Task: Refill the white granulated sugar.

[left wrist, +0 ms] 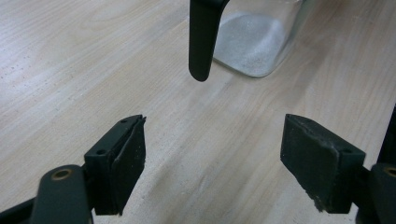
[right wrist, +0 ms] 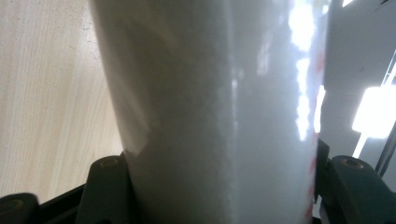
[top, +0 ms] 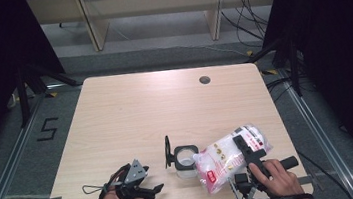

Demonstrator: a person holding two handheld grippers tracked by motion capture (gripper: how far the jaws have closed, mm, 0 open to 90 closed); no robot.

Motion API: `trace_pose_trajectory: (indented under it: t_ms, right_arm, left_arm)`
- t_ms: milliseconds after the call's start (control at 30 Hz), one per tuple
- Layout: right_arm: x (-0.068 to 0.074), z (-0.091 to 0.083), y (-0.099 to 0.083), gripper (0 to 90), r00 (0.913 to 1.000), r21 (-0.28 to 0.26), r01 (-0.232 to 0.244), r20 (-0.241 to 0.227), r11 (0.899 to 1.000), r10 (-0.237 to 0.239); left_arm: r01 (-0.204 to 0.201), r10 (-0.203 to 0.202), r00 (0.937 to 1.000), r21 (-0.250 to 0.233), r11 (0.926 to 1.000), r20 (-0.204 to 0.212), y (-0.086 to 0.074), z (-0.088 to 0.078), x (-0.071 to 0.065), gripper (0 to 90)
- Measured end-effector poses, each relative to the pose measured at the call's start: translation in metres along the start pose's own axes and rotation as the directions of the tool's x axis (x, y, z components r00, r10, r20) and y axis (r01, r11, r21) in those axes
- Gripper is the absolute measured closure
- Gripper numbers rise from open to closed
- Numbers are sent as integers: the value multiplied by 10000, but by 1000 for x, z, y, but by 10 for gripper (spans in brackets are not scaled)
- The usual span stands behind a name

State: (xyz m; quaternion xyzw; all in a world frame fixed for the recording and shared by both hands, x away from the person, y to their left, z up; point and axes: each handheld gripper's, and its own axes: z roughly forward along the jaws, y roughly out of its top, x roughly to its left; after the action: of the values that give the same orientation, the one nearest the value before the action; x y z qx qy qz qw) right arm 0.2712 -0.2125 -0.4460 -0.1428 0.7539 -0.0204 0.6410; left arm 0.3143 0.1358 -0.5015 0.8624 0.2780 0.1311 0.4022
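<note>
A pale wooden counter [top: 131,119] sits in the middle of the high view, with dark curtains at both sides. Near its lower edge, slightly right of centre, stands a small clear glass jar [top: 185,162] with a black collar; its black lid [top: 168,152] is flipped open and stands upright at the jar's left.

At the lower right of the high view, the right claw [top: 247,153] grips a clear plastic bag [top: 226,159] of white granules with red printing. The bag lies tilted, its lower left end just beside the jar and its upper end pointing toward the right of the frame. In the right gripper view the bag [right wrist: 219,112] fills the space between the two jaws, which press on its sides.

At the lower left of the high view, the left claw [top: 149,190] rests low over the counter, pointing right toward the jar. In the left gripper view its jaws stand wide apart with nothing between them; the jar [left wrist: 254,42], holding some white granules, appears at the top of the frame, with the hanging lid [left wrist: 203,39] in front of it.
</note>
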Motion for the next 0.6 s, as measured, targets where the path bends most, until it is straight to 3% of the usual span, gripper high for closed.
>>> trace_pose_trajectory:
  t_ms: [67, 133, 167, 200, 233, 267, 333, 400, 500, 567, 600]
  right_arm:
    - [-3, 1, 2, 418, 9973, -171, 737, 24, 9971, -737]
    - [-3, 1, 2, 417, 9983, -204, 578, 29, 9981, -577]
    - [0, 2, 1, 418, 9997, -316, 185, 170, 9993, -180]
    - [1, 1, 1, 418, 10000, -144, 13, -19, 9999, -13]
    - [0, 2, 1, 417, 9997, -265, 243, 82, 9994, -241]
    - [-3, 2, 1, 418, 9982, -291, 591, 101, 9978, -589]
    - [-2, 1, 0, 418, 9993, -228, 364, 95, 9991, -362]
    - [-3, 1, 0, 418, 9992, -208, 391, 85, 9990, -390]
    - [-3, 0, 0, 418, 9988, -156, 481, -26, 9987, -482]
    - [-2, 1, 0, 418, 9990, -243, 451, 74, 9987, -450]
    - [-2, 1, 0, 418, 9989, -248, 470, 66, 9986, -469]
  left_arm:
    - [15, -15, 10000, 8, 10000, 0, 0, 0, 0, 218]
    - [-3, 3, 10000, 0, 10000, 3, 0, 0, 0, 219]
    - [6, -6, 10000, -11, 10000, 6, 0, 0, 0, 218]
    - [-14, 14, 10000, 0, 10000, -27, 0, 0, 0, 218]
    - [329, -329, 9995, -31, 9995, -8, -1, 0, -2, 218]
    - [279, -279, 9996, -22, 9996, -12, -1, 0, -1, 219]
    - [271, -271, 9996, -20, 9996, -10, -1, 0, -1, 219]
    - [-2, 2, 10000, -8, 10000, 4, 0, 0, 0, 219]
    - [-16, 16, 10000, 2, 10000, -36, 0, 0, 0, 218]
    - [239, -239, 9997, -7, 9997, -34, 0, 0, -1, 219]
    - [85, -85, 10000, -6, 10000, -37, 0, 0, 0, 219]
